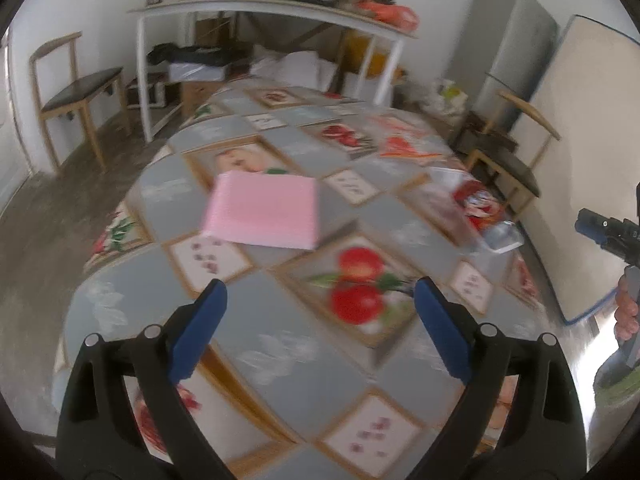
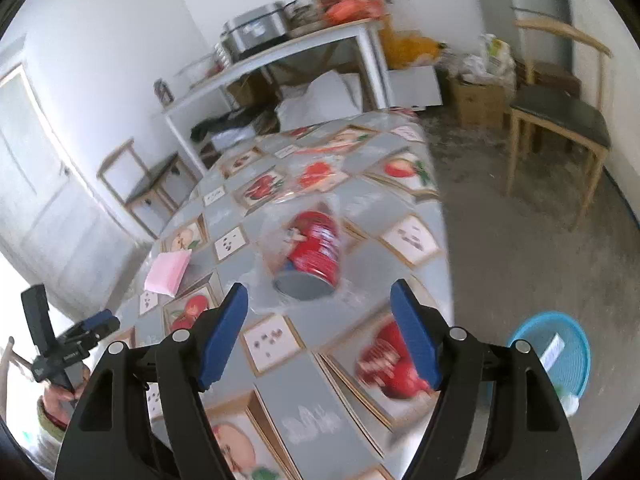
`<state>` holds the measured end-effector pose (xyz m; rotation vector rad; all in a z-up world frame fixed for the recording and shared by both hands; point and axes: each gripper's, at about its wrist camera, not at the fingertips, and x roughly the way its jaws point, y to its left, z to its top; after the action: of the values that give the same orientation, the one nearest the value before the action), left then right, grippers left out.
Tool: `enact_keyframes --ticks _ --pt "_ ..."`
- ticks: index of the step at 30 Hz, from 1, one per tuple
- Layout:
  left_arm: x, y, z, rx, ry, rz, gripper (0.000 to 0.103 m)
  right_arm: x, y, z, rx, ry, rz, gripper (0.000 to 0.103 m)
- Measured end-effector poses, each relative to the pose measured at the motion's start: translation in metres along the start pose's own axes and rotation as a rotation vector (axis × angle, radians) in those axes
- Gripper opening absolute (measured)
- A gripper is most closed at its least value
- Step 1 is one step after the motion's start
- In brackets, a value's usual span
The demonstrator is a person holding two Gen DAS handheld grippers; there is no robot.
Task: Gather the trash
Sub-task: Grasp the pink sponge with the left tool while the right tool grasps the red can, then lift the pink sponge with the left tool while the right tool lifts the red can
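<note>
Both tools spread with nothing in them, left tool (image 1: 320, 292) and right tool (image 2: 320, 296), and the red can (image 2: 314, 250) lying mid-frame on the surface (image 2: 304, 396) looks light, stiff and slick, so I'd pinch across its sides.

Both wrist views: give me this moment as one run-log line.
left gripper open, empty | right gripper open, empty | pink sheet on table | red can on its side | blue basket on floor

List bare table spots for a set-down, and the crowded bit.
Free: near end of the table, before the pink pad; also the far-left stretch behind the pad. Crowded: right side, around the red can and wrappers.
</note>
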<state>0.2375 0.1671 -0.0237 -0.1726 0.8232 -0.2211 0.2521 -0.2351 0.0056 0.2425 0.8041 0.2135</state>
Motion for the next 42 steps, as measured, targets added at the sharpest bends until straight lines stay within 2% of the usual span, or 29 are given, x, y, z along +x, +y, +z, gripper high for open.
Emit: enact_keyframes --ticks 7,14,22,28,32,36,39,42 --pt "0.017 0.024 0.014 -0.056 0.028 -0.013 0.091 0.077 0.024 0.038 -0.073 0.18 -0.057 0.072" --pt "0.03 0.031 0.006 -0.101 0.055 -0.038 0.091 0.126 0.027 0.044 -0.095 0.308 -0.104 0.063" --pt "0.04 0.039 0.023 -0.089 0.096 -0.038 0.091 0.144 0.027 0.046 -0.101 0.33 -0.15 0.062" --pt "0.069 0.026 0.047 0.021 0.135 0.042 0.092 0.152 0.024 0.048 -0.094 0.359 -0.155 0.062" --pt "0.1 0.022 0.062 0.059 0.202 0.066 0.092 0.155 0.023 0.049 -0.093 0.372 -0.155 0.062" --pt "0.118 0.029 0.074 0.053 0.222 0.108 0.092 0.156 0.023 0.049 -0.098 0.373 -0.146 0.062" --pt "0.13 0.033 0.078 0.037 0.252 0.103 0.092 0.158 0.023 0.049 -0.102 0.373 -0.147 0.062" --pt "0.134 0.031 0.081 0.046 0.248 0.106 0.093 0.158 0.023 0.048 -0.102 0.37 -0.142 0.063"
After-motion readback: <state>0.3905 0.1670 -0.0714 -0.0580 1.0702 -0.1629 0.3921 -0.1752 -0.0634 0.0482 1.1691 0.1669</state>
